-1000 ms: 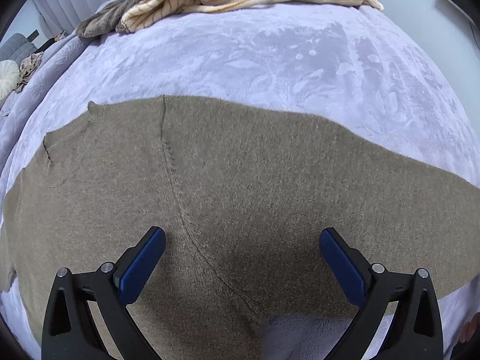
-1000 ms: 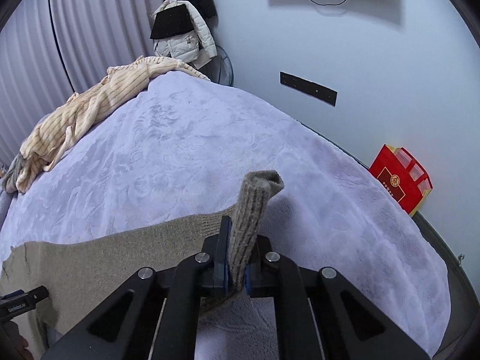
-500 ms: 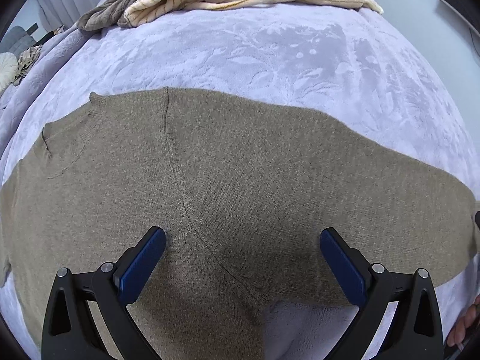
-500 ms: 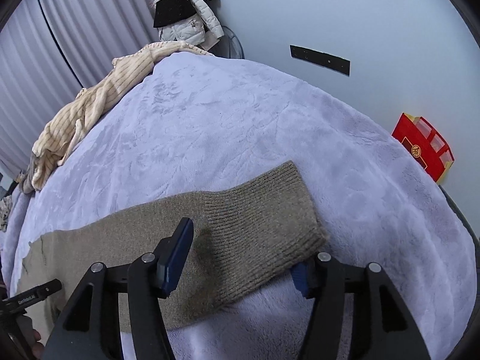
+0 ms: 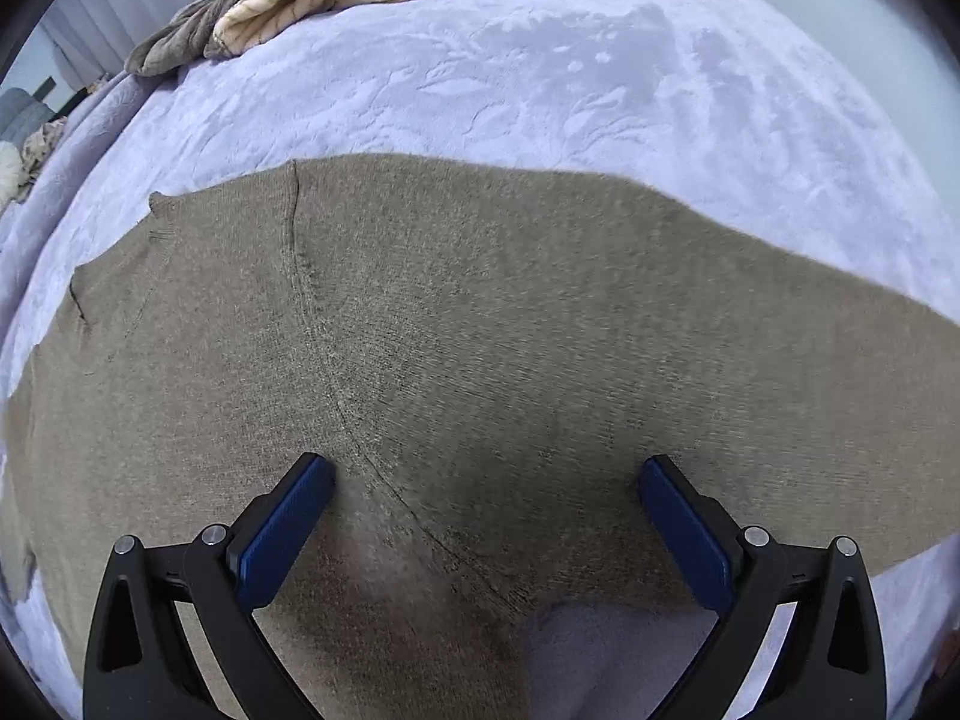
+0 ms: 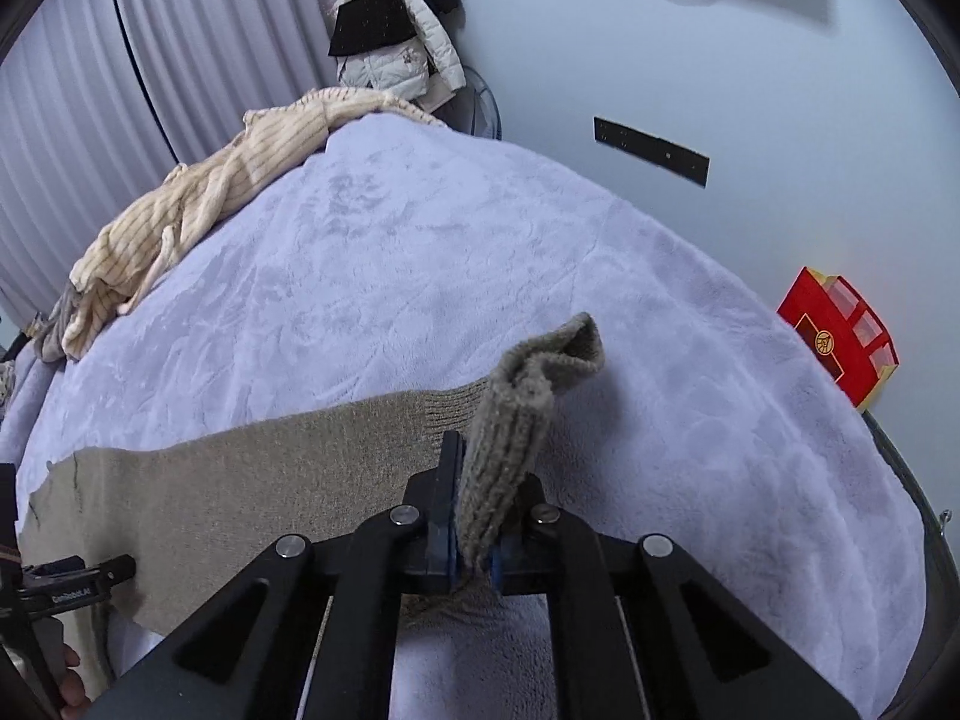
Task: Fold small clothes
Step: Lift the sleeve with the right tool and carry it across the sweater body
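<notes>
Sweater (image 5: pixel 480 360), taupe knit, spread flat across the near half of the lavender blanket (image 5: pixel 540 90), collar toward the blanket's left side, one sleeve reaching toward its right side. Fills most of the left wrist view, shoulder seam curving down the middle.

Left gripper (image 5: pixel 480 474) pointing steeply down over the sweater, blue pads (image 5: pixel 282 528) spread wide, nothing between them, knit fabric lying below the gap. Bare strip of blanket showing near the bottom edge, under the armpit of the sweater.

Right gripper (image 6: pixel 489 468) clamped tight on the ribbed cuff (image 6: pixel 540 372) at the sleeve's end, jaws having just been closing with that cuff between them. Cuff pinched upright, lifted off the blanket, its free end flopping over above the pads; rest of the sleeve flat on the blanket to the left.

Cream striped garment (image 6: pixel 198 210) heaped along the blanket's far edge, a grey garment (image 5: pixel 180 48) beside it at the far left corner. Red box (image 6: pixel 840 336) past the blanket's right edge, against the wall. White jacket (image 6: pixel 390 48) hanging beyond the blanket's far end.
</notes>
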### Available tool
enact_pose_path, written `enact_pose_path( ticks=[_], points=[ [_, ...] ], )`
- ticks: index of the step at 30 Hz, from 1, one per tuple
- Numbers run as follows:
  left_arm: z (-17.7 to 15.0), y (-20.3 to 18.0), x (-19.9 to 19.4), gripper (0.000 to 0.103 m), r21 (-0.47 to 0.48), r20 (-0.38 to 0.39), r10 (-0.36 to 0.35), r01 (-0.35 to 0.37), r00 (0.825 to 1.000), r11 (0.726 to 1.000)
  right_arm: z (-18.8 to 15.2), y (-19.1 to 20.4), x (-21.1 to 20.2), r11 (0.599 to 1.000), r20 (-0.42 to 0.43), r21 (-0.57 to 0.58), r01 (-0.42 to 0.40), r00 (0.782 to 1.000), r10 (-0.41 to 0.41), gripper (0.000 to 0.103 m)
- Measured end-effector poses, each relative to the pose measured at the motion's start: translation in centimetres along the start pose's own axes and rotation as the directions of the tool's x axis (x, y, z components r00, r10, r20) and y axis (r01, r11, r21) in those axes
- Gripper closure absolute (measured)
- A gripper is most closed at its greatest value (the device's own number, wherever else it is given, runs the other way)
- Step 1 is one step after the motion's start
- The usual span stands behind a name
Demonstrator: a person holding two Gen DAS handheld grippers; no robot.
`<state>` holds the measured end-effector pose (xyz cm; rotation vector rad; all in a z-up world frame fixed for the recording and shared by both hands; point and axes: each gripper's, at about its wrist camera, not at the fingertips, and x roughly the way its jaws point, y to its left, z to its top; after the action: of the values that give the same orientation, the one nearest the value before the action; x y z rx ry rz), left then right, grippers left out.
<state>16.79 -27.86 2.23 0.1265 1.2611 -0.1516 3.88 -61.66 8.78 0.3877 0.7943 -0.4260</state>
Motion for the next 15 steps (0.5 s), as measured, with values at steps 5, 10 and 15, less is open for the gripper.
enact_pose_path(
  ticks=[5, 10, 15],
  points=[
    [-0.7, 2.2, -0.5, 0.000, 0.000, -0.013, 0.019, -0.019, 1.000, 1.000, 0.7, 1.3, -1.6, 0.999, 0.014, -0.027, 0.024, 1.000, -0.023, 0.096],
    [-3.0, 7.5, -2.5, 0.000, -0.077, 0.008, -0.007, 0.007, 1.000, 0.997, 1.6, 4.0, -4.8, 0.998, 0.064, -0.068, 0.009, 0.998, -0.005, 0.096],
    [-5.5, 11.5, -3.4, 0.000, -0.105, 0.014, 0.001, 0.001, 1.000, 0.994, 2.1, 8.6, -7.7, 0.992, 0.105, -0.128, -0.003, 0.994, 0.017, 0.096]
  ],
)
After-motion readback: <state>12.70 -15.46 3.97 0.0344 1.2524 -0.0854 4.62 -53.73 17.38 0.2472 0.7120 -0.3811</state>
